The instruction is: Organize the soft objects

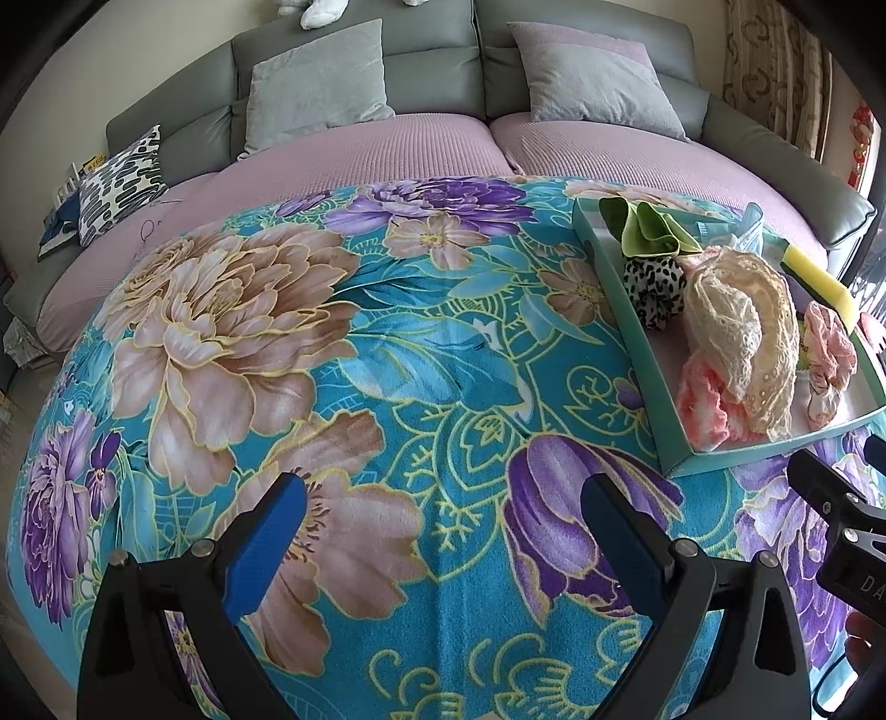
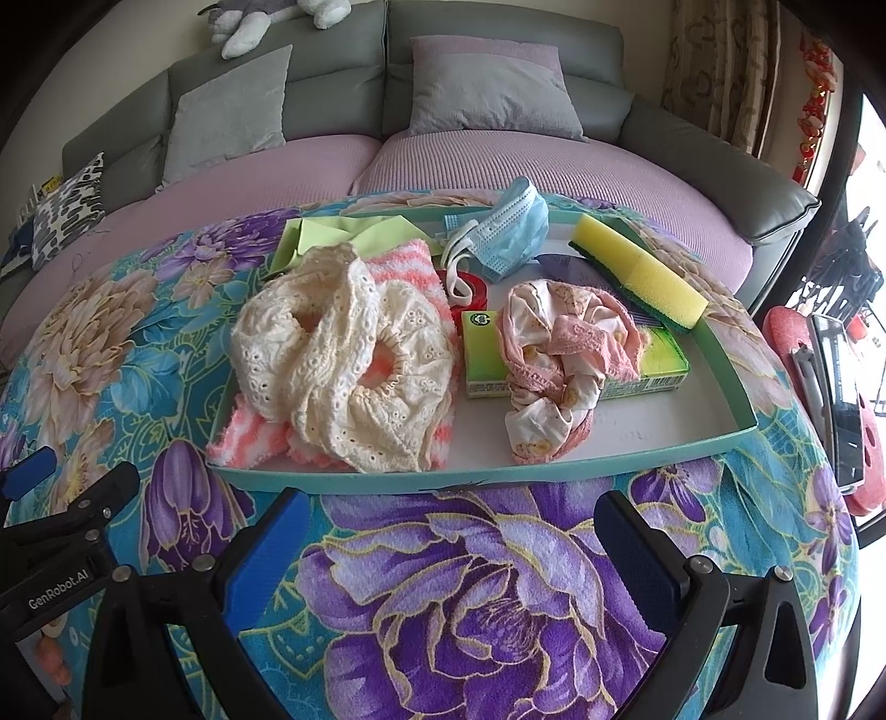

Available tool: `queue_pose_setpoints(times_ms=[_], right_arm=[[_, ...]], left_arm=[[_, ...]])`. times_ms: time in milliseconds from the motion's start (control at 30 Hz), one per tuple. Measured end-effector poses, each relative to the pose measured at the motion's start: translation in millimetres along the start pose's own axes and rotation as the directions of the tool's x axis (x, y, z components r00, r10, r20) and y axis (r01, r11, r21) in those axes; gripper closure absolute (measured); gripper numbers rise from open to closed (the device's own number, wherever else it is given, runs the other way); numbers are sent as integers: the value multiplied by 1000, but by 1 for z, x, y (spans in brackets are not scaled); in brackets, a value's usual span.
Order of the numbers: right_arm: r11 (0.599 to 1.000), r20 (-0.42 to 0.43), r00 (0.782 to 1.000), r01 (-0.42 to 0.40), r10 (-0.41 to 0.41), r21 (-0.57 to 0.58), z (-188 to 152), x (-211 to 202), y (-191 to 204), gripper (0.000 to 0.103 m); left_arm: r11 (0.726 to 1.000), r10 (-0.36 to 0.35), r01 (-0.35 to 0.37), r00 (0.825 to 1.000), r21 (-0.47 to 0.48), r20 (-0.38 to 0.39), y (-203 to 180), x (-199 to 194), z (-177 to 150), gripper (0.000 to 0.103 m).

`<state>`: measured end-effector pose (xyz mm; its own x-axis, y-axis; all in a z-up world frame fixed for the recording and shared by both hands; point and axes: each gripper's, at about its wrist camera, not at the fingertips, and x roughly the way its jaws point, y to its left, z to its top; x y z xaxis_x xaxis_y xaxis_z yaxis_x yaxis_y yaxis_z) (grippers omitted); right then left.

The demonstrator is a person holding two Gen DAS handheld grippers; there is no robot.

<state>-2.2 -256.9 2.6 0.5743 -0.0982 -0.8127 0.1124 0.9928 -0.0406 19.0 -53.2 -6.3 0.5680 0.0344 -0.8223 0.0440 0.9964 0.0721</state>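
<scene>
Two tongs: the left tongs (image 1: 443, 515) and the right tongs (image 2: 451, 531) both hang spread wide with nothing between their blue pads, each low over the floral blanket (image 1: 387, 343).
Worktop: covered by that blanket, a grey sofa (image 2: 498, 50) behind it at 12 o'clock.
Tray: a shallow teal tray (image 2: 387, 479) lies on the blanket, straight ahead of the right tongs and at 2 o'clock from the left tongs.
Soft objects: all in the tray.
Tray's 9 o'clock side: cream lace cloth (image 2: 343, 354) heaped on a pink-and-white striped fuzzy cloth (image 2: 243, 437).
Tray's centre: pink floral scrunchie (image 2: 559, 354) draped over a green box (image 2: 554, 360).
Tray's 12 o'clock edge: blue face mask (image 2: 509, 232) and green cloth (image 2: 332, 230).
Tray's 2 o'clock corner: yellow sponge (image 2: 637, 268).
Left view only: a leopard-print scrunchie (image 1: 653, 288) beside the lace.
</scene>
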Motion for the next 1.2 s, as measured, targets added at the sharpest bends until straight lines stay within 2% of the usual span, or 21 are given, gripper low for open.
queue_pose_setpoints(times_ms=[1200], right_arm=[[1000, -1, 1000, 5, -5, 7, -1, 1, -3, 0]], left_arm=[[1000, 1, -1, 1000, -11, -11, 4, 4, -2, 4]])
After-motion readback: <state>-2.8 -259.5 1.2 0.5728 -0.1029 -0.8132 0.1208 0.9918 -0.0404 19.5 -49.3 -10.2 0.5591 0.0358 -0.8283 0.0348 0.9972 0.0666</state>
